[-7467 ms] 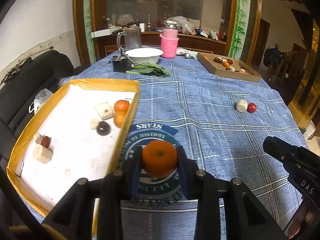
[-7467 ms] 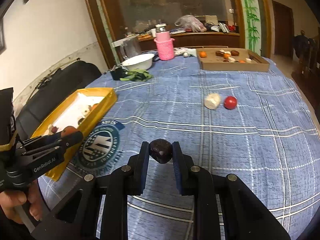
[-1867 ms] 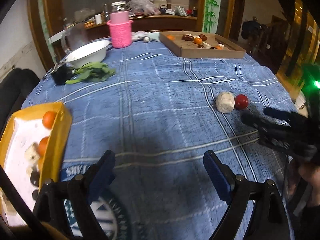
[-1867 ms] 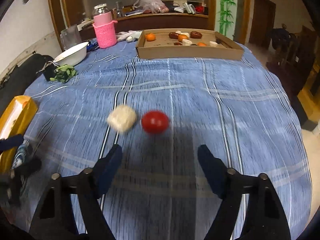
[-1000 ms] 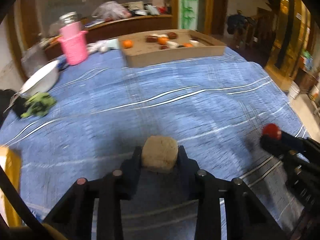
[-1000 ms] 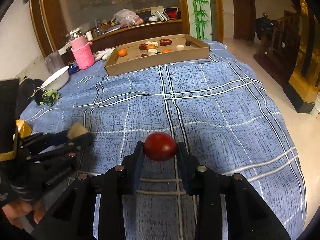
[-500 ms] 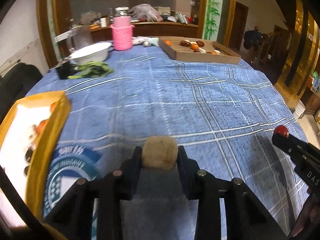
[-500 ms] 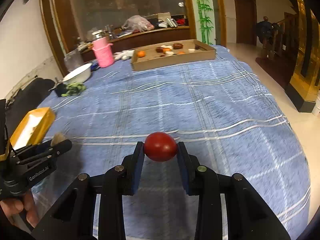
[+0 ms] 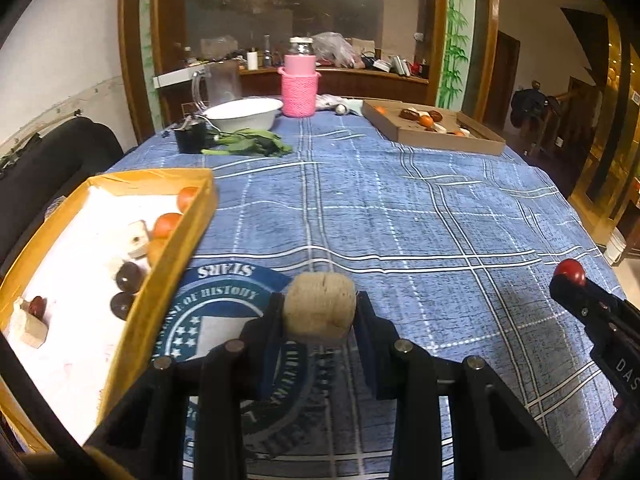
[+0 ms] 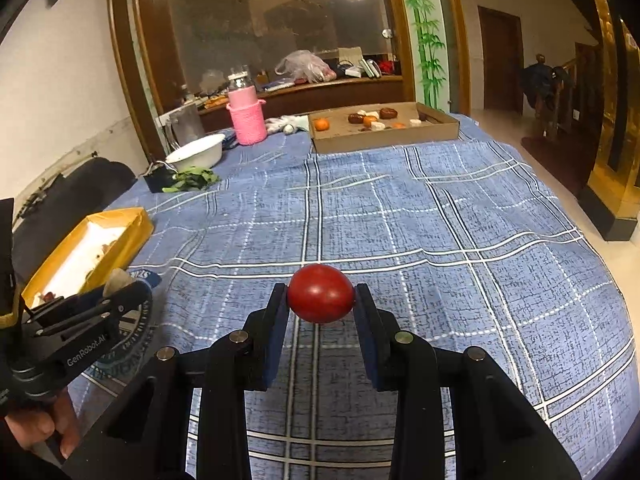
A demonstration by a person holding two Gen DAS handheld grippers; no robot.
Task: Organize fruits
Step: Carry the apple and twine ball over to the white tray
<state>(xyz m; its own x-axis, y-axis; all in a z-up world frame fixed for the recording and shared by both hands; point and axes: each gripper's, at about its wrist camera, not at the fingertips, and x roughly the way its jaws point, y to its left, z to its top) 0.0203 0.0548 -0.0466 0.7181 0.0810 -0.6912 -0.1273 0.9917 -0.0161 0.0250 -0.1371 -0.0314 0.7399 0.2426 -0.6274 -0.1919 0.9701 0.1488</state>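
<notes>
step: carry to yellow tray (image 9: 176, 276) | left hand-held gripper (image 9: 320, 312) holds tan lump (image 9: 320, 304) | right hand-held gripper (image 10: 321, 300) holds red fruit (image 10: 321, 293) | tip: lower inside tray wall, then let go

A home dining room is shown; a worktop (image 10: 440, 208) draped in a blue plaid cloth is seen ahead of the hand-held gripper; beyond it a cluttered wooden sideboard (image 10: 312, 94) is backed by a large framed mirror (image 10: 256, 20); a doorway (image 10: 500, 60) and bamboo wall painting (image 10: 424, 32) are seen further right.
</notes>
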